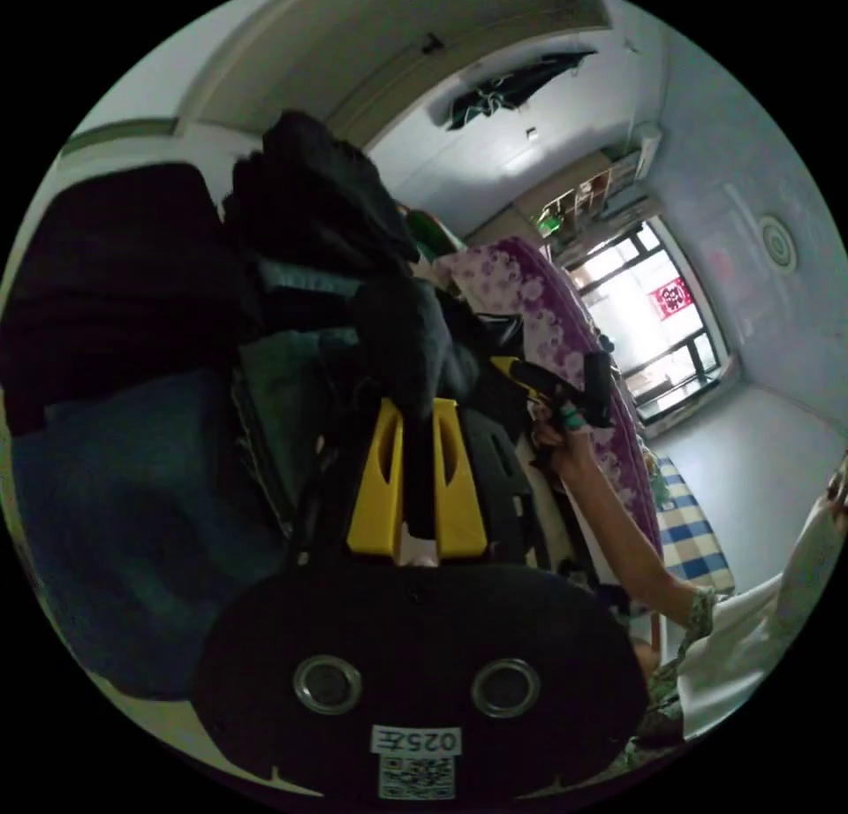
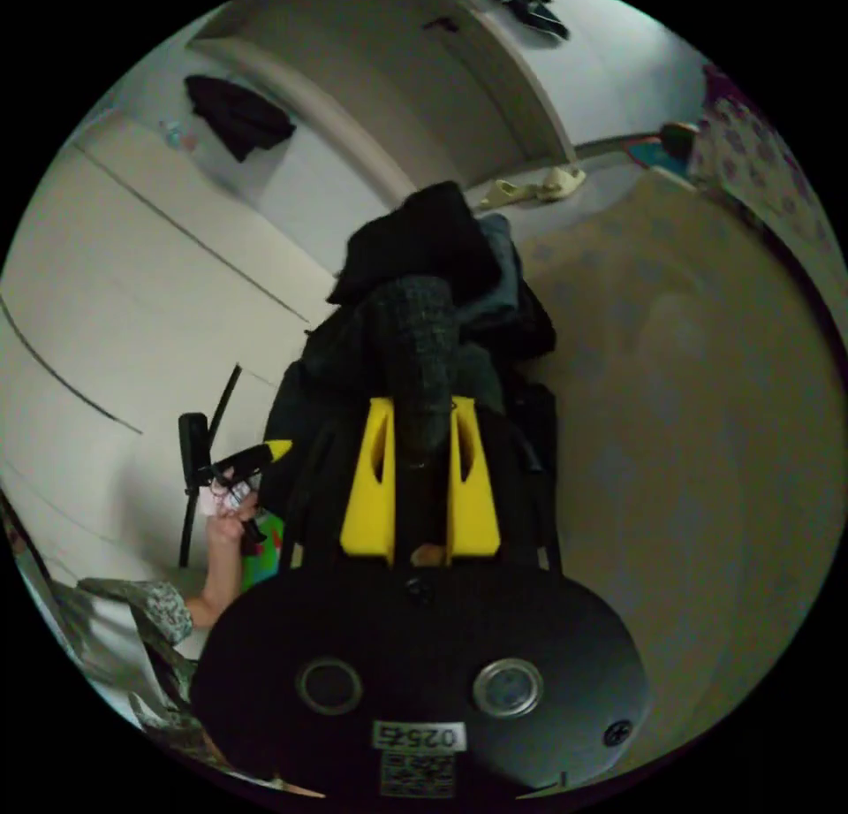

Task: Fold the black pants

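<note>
While raised, both the left gripper [image 1: 417,407] and right gripper [image 2: 422,425] clamped on black pants [image 1: 389,319].

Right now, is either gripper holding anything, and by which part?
Both hold the black pants: left gripper and right gripper are each shut on a bunched fold of black pants; which part cannot be told.

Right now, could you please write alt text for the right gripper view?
The right tongs, yellow-jawed, are shut on dark black pants bunched above them. The left tongs show at lower left in a hand, with a beige surface at right.
</note>
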The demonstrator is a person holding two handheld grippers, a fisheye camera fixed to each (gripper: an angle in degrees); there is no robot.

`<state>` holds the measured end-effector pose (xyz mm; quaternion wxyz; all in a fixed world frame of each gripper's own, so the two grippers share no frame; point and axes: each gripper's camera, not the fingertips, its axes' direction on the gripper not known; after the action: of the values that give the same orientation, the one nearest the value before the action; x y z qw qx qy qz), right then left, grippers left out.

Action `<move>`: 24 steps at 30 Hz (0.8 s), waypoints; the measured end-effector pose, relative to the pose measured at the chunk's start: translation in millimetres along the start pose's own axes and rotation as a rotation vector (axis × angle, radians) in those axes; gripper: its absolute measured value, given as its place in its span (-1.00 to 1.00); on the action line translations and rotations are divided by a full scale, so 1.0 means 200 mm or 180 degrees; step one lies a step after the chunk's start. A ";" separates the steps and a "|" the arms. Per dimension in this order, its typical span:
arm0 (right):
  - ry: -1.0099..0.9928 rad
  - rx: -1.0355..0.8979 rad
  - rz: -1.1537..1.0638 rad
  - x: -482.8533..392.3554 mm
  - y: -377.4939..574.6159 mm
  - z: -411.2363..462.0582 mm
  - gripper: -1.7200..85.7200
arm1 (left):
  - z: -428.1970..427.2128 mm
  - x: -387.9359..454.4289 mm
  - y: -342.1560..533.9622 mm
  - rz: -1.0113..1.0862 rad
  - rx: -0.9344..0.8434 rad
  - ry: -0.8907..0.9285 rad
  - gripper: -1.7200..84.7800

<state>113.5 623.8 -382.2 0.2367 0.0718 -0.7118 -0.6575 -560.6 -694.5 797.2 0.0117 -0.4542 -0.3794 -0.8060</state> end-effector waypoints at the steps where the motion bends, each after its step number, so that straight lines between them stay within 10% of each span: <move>1: -0.0113 -0.0023 -0.0106 -0.08 -0.07 0.05 -0.74 | -0.07 0.04 0.07 0.0058 0.0175 -0.0103 -0.94; 7: 0.0356 -0.1017 0.0242 -0.09 -0.29 0.73 -0.62 | 0.27 -0.43 0.12 -0.0625 -0.0239 -0.0237 -0.88; 10: -0.0214 -0.0583 0.0708 -0.03 -0.27 0.72 -0.64 | 0.39 -0.63 0.17 -0.0813 -0.0195 0.0252 -0.85; 15: -0.0217 0.0786 -0.0138 -0.43 -0.18 0.30 -0.96 | 0.10 -0.36 0.27 0.0074 0.0881 -0.0598 -0.97; 24: 0.1245 -0.0328 -0.0555 -1.26 -0.53 1.20 -0.98 | 1.37 -0.84 0.03 0.0781 -0.0255 -0.1588 -0.98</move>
<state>209.1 932.2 -551.1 0.3158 0.2471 -0.6088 -0.6845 -262.1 -583.3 758.0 -0.0025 -0.6812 -0.2805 -0.6762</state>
